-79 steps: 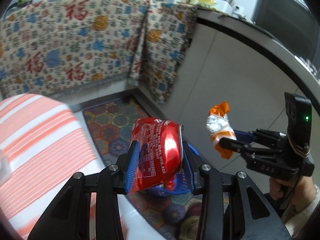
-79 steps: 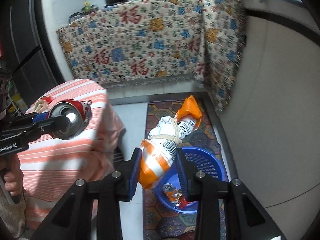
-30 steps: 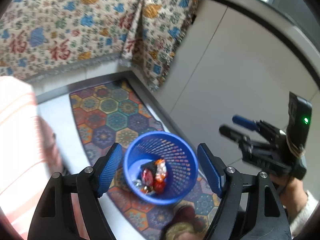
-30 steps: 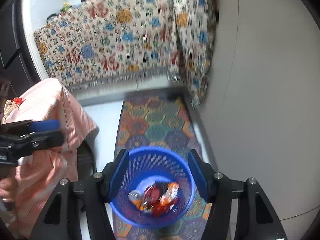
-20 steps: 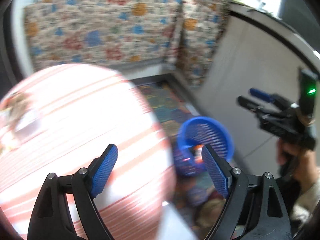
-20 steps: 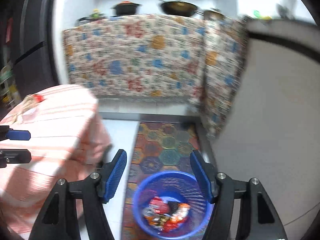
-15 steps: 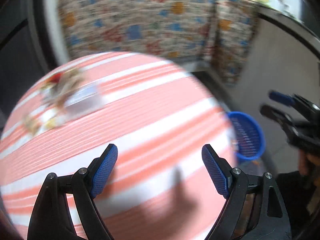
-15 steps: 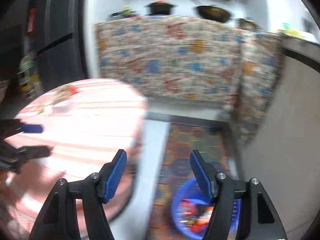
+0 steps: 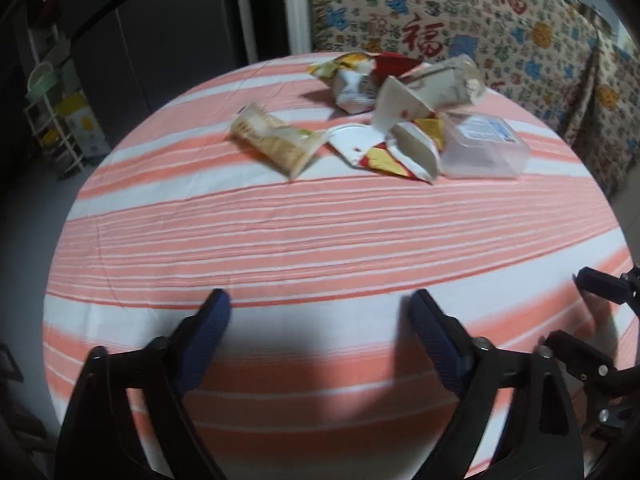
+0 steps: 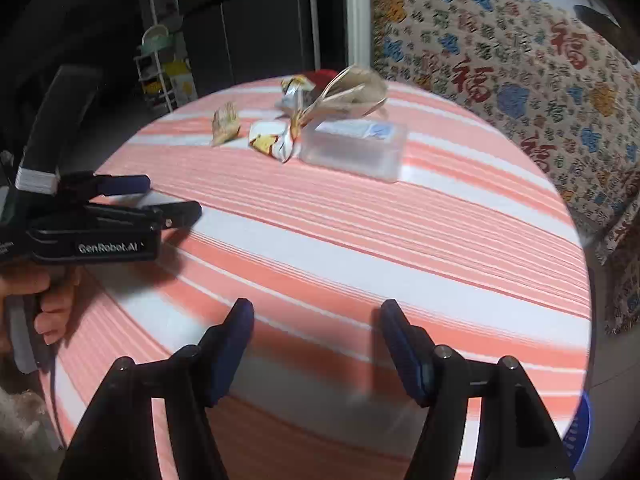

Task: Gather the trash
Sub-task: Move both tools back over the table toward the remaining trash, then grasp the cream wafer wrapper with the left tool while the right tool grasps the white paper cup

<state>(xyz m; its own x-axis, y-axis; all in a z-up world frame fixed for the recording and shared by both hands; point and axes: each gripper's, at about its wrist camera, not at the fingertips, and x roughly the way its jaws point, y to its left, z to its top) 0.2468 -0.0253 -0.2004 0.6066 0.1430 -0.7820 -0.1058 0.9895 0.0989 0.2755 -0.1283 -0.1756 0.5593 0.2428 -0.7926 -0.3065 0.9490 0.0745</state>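
A pile of trash lies at the far side of the round table (image 9: 320, 240): a crumpled beige wrapper (image 9: 276, 142), torn white and yellow paper cups (image 9: 396, 140), a clear plastic box (image 9: 482, 146) and a red and white packet (image 9: 360, 80). My left gripper (image 9: 318, 328) is open and empty over the table's near edge. My right gripper (image 10: 316, 336) is open and empty too, and it also shows at the right of the left wrist view (image 9: 580, 312). The pile also shows in the right wrist view, with the plastic box (image 10: 354, 144) nearest.
The table has an orange and white striped cloth (image 10: 380, 240). A patterned cloth (image 9: 500, 20) hangs over the counter behind. A dark fridge (image 10: 260, 20) and a small shelf rack (image 10: 160, 68) stand at the back left. The blue basket's rim (image 10: 580, 420) peeks out at the table's right.
Both grippers let their trash drop into the blue basket, then swung left from the basket to face the table and its pile. Both are open and empty now.
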